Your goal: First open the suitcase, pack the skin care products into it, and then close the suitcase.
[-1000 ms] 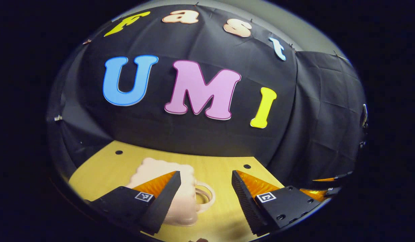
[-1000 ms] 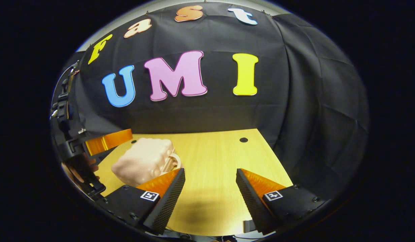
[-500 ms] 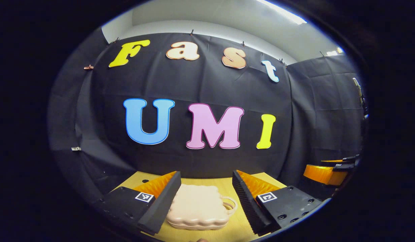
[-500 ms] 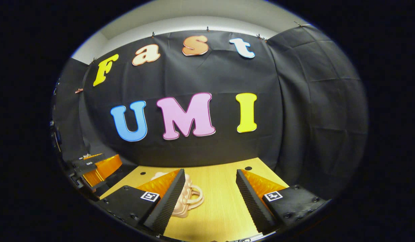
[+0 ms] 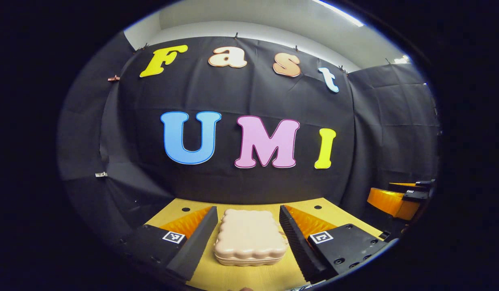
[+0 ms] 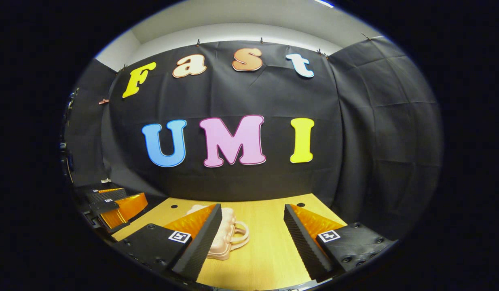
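Note:
A small pale pink suitcase (image 5: 249, 236) with scalloped edges lies shut and flat on the wooden table (image 5: 233, 277). In the left gripper view it rests between the fingers of my left gripper (image 5: 246, 226), which is open and held back from it, not touching. In the right gripper view the suitcase (image 6: 225, 238) lies at the left, partly hidden behind a finger, with its handle (image 6: 240, 235) pointing right. My right gripper (image 6: 252, 224) is open over bare table to the right of the handle. The other gripper appears far left in the right gripper view (image 6: 112, 202) and far right in the left gripper view (image 5: 399, 198).
The wooden table (image 6: 265, 250) has small dark holes (image 6: 301, 205) near its far edge. Black cloth walls close the booth behind and on both sides.
Both grippers have pulled back and tilted up from the suitcase. In the left gripper view the suitcase now sits centred between the fingers instead of behind the left one. Both grippers stay open.

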Available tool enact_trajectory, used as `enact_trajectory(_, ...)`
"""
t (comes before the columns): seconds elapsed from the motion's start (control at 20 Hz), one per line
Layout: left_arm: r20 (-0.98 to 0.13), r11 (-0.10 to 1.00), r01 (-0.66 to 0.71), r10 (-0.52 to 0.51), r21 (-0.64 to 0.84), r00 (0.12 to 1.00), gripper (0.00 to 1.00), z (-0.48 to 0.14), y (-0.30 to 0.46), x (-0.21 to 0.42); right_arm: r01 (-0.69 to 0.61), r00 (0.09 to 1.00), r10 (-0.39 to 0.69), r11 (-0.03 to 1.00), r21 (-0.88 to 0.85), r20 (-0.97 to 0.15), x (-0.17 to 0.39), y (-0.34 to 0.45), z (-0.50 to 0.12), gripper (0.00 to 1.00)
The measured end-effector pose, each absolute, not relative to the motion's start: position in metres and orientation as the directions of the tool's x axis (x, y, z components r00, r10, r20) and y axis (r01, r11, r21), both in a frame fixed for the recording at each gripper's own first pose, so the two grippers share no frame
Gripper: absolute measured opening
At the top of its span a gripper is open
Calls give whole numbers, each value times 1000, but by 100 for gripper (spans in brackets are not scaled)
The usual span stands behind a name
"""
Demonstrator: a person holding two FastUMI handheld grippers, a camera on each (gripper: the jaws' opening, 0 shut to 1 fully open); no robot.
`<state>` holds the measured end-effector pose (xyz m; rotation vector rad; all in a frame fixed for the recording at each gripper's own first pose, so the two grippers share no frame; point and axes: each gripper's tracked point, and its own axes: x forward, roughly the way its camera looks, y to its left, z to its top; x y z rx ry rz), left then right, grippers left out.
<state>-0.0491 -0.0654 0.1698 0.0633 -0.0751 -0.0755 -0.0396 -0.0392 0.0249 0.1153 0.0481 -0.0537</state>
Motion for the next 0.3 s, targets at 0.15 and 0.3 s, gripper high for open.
enact_trajectory(0.15,55,994,72,-77,85,996,96,170,-66,-52,39,997,-31,994,102,-77,-32,-38,19,98)
enact_trajectory(0.3,45,995,59,-63,83,997,96,170,-64,-51,8,995,2,995,95,-102,-20,-32,18,97)
